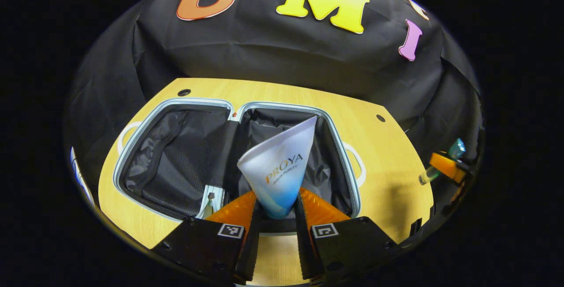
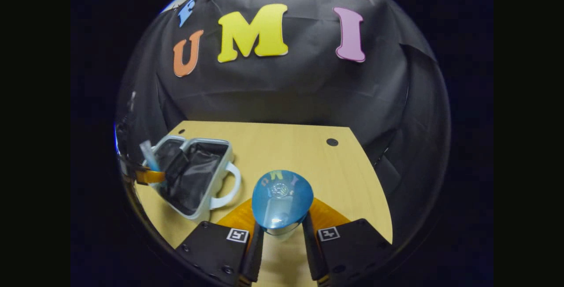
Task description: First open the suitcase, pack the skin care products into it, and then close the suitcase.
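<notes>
Fingers (image 1: 240,210) of the left gripper (image 1: 276,210) clamp a tube (image 1: 280,168) over the open suitcase (image 1: 176,154); the right gripper (image 2: 282,225) clamps a bottle (image 2: 282,199).

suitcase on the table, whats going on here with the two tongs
The suitcase lies open on the wooden table, both lined halves showing. The left tongs grip a white-and-blue skin care tube, held over the suitcase's right half, not yet set down. The right tongs hold a bottle with a shiny blue cap above the bare table, off to the side of the case. So packing is under way, and the case is not yet closed.
</notes>
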Demonstrator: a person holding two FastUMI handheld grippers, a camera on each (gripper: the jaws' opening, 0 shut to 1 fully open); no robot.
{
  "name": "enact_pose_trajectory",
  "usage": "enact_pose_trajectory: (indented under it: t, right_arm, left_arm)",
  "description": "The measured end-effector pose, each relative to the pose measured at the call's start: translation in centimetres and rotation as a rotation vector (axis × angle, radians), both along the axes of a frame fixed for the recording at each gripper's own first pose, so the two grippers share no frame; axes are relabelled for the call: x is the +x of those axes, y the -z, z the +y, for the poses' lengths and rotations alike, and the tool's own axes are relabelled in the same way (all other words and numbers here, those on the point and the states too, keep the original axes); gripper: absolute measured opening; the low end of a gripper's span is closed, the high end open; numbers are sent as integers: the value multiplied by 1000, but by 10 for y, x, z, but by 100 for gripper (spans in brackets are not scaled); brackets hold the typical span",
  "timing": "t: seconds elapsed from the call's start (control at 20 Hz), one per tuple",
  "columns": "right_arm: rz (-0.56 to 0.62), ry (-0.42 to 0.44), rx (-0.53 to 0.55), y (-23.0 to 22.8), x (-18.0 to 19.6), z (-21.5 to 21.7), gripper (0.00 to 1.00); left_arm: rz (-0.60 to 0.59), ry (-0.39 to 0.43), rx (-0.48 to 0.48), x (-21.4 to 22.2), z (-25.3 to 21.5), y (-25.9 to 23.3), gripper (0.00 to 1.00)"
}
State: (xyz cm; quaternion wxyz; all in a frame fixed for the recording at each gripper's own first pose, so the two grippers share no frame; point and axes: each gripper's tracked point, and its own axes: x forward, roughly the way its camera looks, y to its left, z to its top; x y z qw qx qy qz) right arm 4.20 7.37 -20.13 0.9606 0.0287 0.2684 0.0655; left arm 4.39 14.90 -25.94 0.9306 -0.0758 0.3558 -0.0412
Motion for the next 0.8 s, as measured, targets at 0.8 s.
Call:
enact_pose_trajectory:
  t: [0.8]
  right_arm:
    - [-18,55,-24,-38,-76,44,40]
  left_arm:
    - [307,32,172,50,15,93,42]
